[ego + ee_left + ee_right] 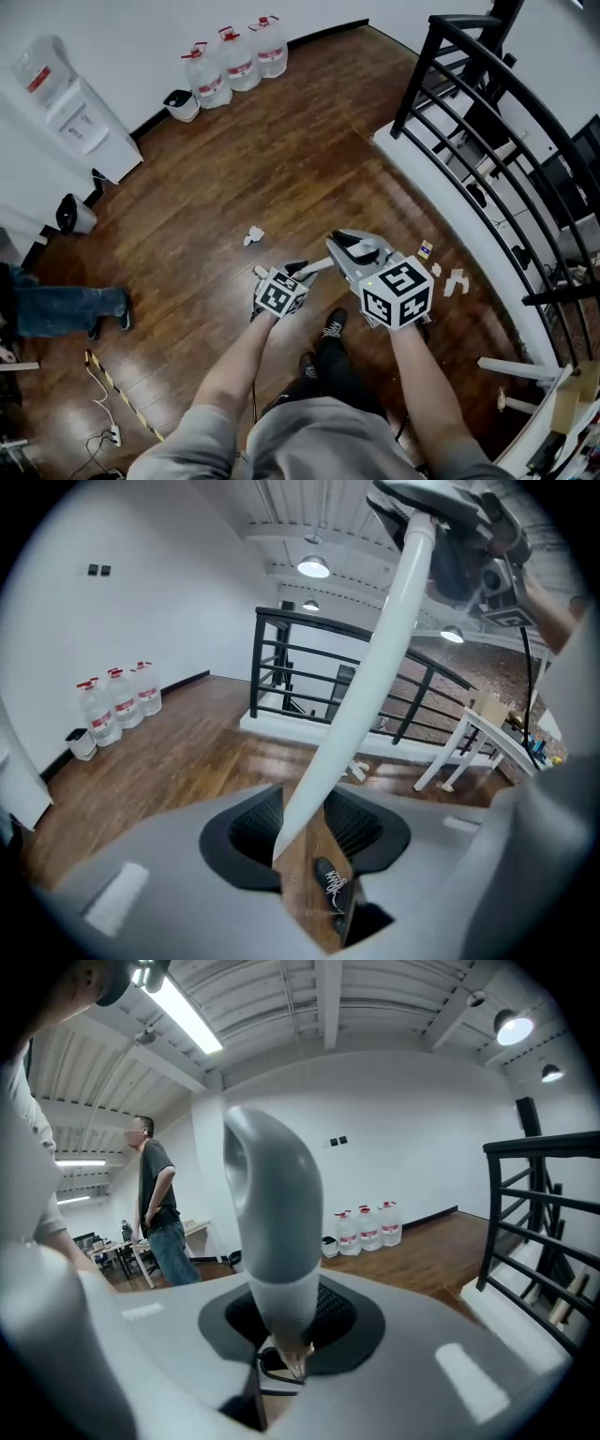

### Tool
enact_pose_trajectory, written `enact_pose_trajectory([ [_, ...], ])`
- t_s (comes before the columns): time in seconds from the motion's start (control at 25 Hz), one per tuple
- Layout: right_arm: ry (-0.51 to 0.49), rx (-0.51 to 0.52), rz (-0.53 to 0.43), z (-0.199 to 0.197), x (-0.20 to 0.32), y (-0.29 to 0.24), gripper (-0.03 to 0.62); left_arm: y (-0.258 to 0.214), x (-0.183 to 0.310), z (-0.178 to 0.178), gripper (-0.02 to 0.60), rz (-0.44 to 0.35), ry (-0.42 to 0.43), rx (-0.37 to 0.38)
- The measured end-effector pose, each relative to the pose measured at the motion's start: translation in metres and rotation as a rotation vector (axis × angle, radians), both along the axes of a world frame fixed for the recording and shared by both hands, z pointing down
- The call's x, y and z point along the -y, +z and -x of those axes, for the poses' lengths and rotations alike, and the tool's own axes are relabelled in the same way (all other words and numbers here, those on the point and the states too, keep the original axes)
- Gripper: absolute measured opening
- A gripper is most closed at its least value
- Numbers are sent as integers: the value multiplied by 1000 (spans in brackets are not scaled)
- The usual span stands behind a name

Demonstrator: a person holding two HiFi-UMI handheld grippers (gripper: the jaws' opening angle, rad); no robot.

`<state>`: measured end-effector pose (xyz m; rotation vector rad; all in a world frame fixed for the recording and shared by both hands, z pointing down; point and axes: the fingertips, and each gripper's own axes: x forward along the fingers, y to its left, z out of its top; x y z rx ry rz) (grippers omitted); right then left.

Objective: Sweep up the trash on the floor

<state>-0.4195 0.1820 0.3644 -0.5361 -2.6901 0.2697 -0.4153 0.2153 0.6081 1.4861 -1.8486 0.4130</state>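
In the head view my left gripper (292,274) is shut on a white handle (317,266) that runs up and to the right. My right gripper (367,262) is shut on a thick grey handle (354,247). The left gripper view shows the white handle (366,667) rising from between the jaws of the left gripper (305,841). The right gripper view shows the grey handle (272,1213) standing up out of the right gripper (286,1335). Trash lies on the wooden floor: a crumpled white scrap (253,234) ahead, white pieces (455,281) and a small card (426,249) at the right.
A black railing (487,112) and a white ledge (441,187) bound the floor on the right. Water bottles (234,61), a small bin (183,103) and a dispenser (70,112) stand by the far wall. A person's legs (66,309) and a floor cable (108,412) are at the left.
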Motion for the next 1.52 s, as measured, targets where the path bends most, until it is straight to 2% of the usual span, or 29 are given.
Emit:
enact_pose_trajectory([
  [0.24, -111, 7, 45, 75, -28, 6, 53, 7, -35, 70, 140, 29, -105, -14],
  [0.52, -167, -12, 62, 138, -45, 14, 53, 11, -58, 137, 141, 57, -137, 6],
  [0.64, -157, -31, 66, 164, -56, 25, 54, 21, -71, 164, 141, 71, -108, 1],
  [0.8, -99, -72, 76, 208, -71, 49, 54, 42, -89, 208, 141, 84, -35, -10],
  [1.04, 81, -114, 126, 280, -77, 83, 52, 75, -106, 276, 143, 84, 89, -49],
  [1.16, 141, -135, 136, 306, -84, 104, 53, 95, -113, 300, 143, 94, 147, -70],
  [1.36, 261, -180, 144, 321, -74, 133, 52, 122, -108, 318, 146, 89, 212, -97],
  [1.52, 382, -215, 144, 312, -48, 144, 51, 131, -81, 316, 152, 78, 288, -106],
])
